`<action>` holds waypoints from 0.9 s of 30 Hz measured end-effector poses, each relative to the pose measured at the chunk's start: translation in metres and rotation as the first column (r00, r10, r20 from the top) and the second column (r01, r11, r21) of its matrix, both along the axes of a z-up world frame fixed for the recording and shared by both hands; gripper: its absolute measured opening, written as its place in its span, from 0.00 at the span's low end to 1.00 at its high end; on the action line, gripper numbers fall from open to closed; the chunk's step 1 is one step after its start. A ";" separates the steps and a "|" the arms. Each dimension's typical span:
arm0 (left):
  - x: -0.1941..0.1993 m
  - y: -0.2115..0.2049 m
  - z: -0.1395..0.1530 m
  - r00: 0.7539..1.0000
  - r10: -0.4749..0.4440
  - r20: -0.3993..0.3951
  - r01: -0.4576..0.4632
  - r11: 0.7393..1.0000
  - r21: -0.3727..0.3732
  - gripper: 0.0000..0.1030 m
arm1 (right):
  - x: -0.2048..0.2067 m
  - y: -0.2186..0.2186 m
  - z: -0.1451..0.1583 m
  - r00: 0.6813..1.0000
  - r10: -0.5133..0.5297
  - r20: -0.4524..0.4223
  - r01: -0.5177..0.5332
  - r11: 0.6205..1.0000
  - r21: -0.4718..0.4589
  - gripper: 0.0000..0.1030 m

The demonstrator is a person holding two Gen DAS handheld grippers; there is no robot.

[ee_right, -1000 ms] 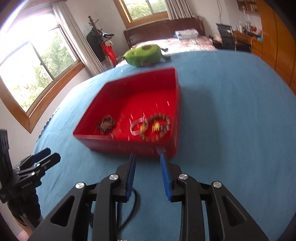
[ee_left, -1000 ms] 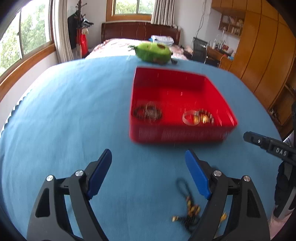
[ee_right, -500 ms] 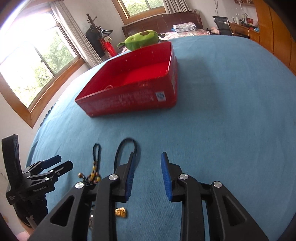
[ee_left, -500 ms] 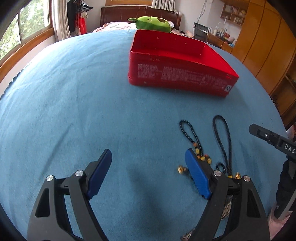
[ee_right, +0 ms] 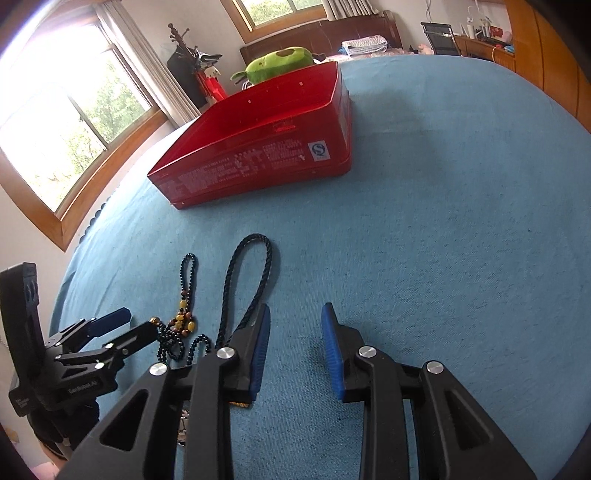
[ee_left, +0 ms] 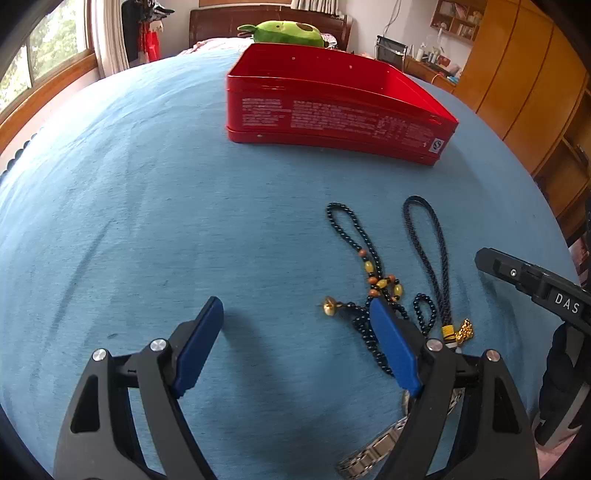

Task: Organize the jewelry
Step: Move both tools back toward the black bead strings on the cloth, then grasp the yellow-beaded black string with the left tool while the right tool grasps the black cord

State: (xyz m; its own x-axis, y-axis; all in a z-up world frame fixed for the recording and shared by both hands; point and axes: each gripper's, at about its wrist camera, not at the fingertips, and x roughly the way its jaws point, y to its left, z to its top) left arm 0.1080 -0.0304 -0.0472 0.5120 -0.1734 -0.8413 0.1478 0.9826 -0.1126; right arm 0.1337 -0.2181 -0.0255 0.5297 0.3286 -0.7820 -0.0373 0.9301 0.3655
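A red tin box stands on the blue cloth, also in the right wrist view. A black beaded necklace with amber beads and a black braided cord with a gold charm lie in front of it; both show in the right wrist view, the necklace left of the cord. My left gripper is open and empty, its right finger over the necklace's tail. My right gripper is open and empty, just right of the cord. A metal watch band lies under the left gripper.
A green plush toy sits behind the box. The blue cloth covers the whole surface. Windows are on the left, wooden cabinets on the right. The right gripper's body shows at the left wrist view's right edge.
Both grippers have dropped and pulled back from above the box to low over the cloth beside the necklace and cord. Both stay open; the box's inside is now hidden.
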 end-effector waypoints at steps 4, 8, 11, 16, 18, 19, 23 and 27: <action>-0.002 -0.013 -0.004 1.000 -0.028 -0.003 0.028 0.999 0.029 0.79 | -0.002 0.001 -0.001 1.000 0.005 0.002 -0.005 1.000 -0.001 0.28; -0.005 -0.031 -0.009 0.998 -0.065 0.000 0.065 0.995 0.072 0.80 | -0.003 0.002 0.000 1.000 0.009 0.004 -0.009 1.000 0.000 0.28; -0.009 -0.043 -0.010 0.996 -0.089 0.000 0.089 0.991 0.098 0.72 | -0.003 0.002 0.000 1.000 0.009 0.005 -0.009 1.000 0.003 0.28; -0.008 -0.048 -0.007 0.995 -0.093 0.023 0.090 0.990 0.106 0.32 | -0.005 0.002 0.001 1.000 0.015 0.009 -0.015 1.000 0.003 0.28; -0.006 -0.046 -0.007 0.995 -0.094 0.030 0.091 0.990 0.105 0.24 | -0.006 0.004 0.001 1.000 0.026 0.007 -0.026 1.000 0.003 0.28; -0.006 -0.044 -0.007 0.995 -0.095 0.032 0.092 0.991 0.100 0.24 | -0.007 0.006 0.001 0.999 0.037 0.005 -0.037 0.999 0.007 0.28; -0.003 -0.035 -0.004 0.995 -0.091 0.040 0.088 0.994 0.060 0.14 | -0.009 0.015 -0.001 0.997 0.080 -0.017 -0.080 0.997 0.021 0.28; 0.008 -0.012 0.000 0.998 -0.032 0.047 0.031 0.999 0.034 0.07 | -0.010 0.025 -0.002 0.990 0.136 -0.038 -0.134 0.990 0.036 0.28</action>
State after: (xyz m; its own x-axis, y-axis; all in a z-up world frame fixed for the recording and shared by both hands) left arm 0.1156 -0.0424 -0.0472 0.5463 -0.1627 -0.8216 0.1833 0.9804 -0.0722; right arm 0.1234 -0.1935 -0.0272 0.4468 0.4211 -0.7893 -0.1460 0.9048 0.4001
